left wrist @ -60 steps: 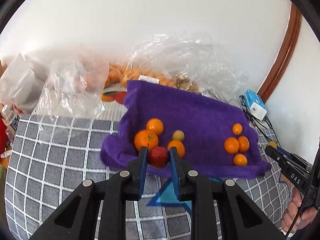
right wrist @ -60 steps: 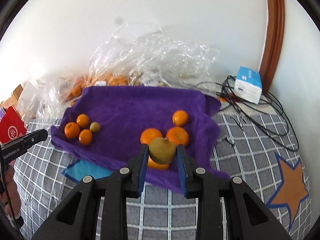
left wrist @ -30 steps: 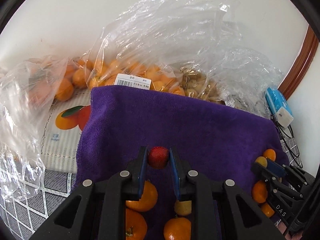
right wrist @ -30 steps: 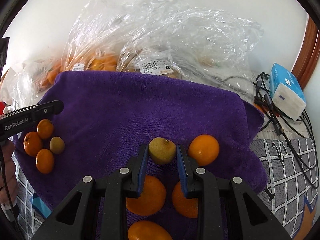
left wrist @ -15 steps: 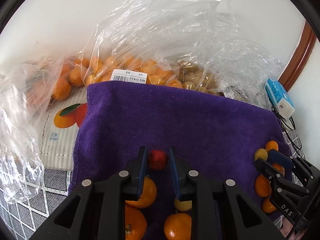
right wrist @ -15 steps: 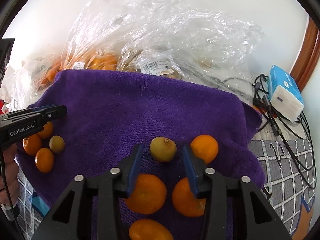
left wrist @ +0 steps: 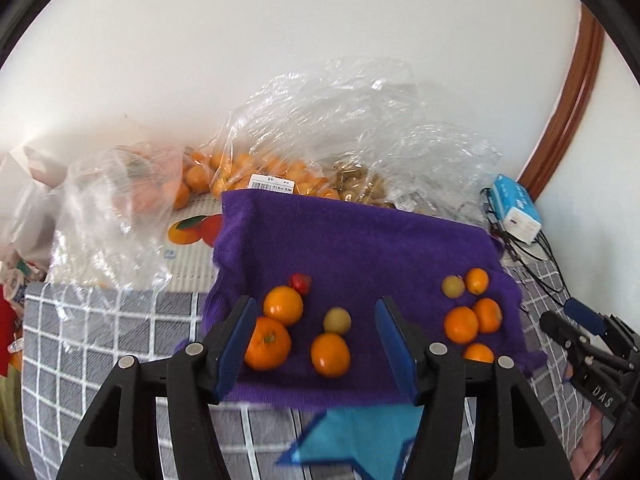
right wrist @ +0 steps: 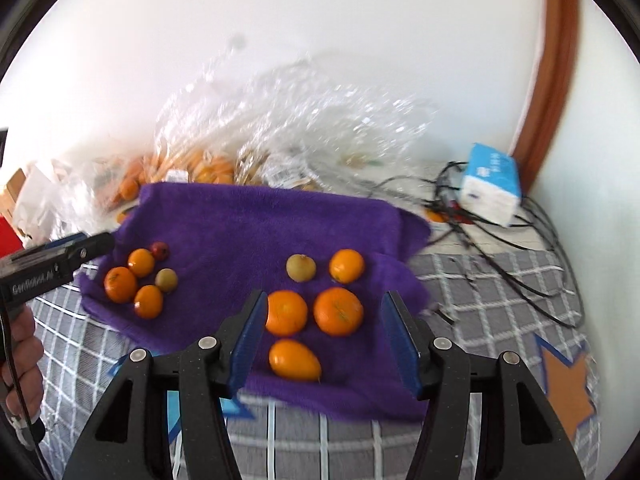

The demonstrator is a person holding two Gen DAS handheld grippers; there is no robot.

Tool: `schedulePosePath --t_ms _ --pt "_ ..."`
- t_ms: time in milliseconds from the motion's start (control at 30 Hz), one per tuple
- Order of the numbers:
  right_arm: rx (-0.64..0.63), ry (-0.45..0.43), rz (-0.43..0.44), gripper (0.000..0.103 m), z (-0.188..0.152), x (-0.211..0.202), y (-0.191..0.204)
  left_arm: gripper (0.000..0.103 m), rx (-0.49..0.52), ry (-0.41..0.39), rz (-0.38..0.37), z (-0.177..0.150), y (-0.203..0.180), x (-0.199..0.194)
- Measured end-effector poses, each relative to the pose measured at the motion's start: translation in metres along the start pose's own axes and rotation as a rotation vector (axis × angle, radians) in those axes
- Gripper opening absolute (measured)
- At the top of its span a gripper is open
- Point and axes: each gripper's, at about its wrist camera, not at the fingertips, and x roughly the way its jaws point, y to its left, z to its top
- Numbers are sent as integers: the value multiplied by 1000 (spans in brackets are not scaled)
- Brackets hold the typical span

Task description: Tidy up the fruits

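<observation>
A purple towel (left wrist: 360,240) (right wrist: 260,224) lies on the checked table. On its left side sit a small red fruit (left wrist: 300,282) (right wrist: 159,250), three oranges (left wrist: 283,305) and a yellow-green fruit (left wrist: 337,320). On its right side sit a yellow-green fruit (right wrist: 301,267) (left wrist: 453,286) and several oranges (right wrist: 338,311). My left gripper (left wrist: 316,336) is open and empty, held back over the left group. My right gripper (right wrist: 324,334) is open and empty over the right group.
Clear plastic bags (left wrist: 320,128) of oranges and brown fruit lie behind the towel by the white wall. A blue-white box (right wrist: 490,188) and black cables (right wrist: 520,248) lie at the right. A blue star (left wrist: 352,436) marks the checked cloth in front.
Both grippers have opened wide and pulled back and up. The red fruit now rests on the towel's left group, the yellow-green fruit on the right group.
</observation>
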Motion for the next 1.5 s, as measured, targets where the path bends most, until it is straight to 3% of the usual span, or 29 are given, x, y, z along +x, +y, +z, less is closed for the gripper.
schedulePosePath --t_ms 333,433,733,1067,1500 --pt "41 -13 13 60 -41 -81 -8 73 21 -93 48 -51 -21 -95" --pt "44 -42 7 79 -56 -101 -10 79 22 -121 55 -65 -27 -117" --pt "39 -120 20 98 -94 -153 -15 94 27 -190 74 -102 -46 -175" --pt "27 -135 -19 100 -123 -186 -19 99 10 -224 78 -132 -53 -202" --pt "30 -150 -31 100 -134 -197 -24 99 10 -249 90 -140 -58 -209"
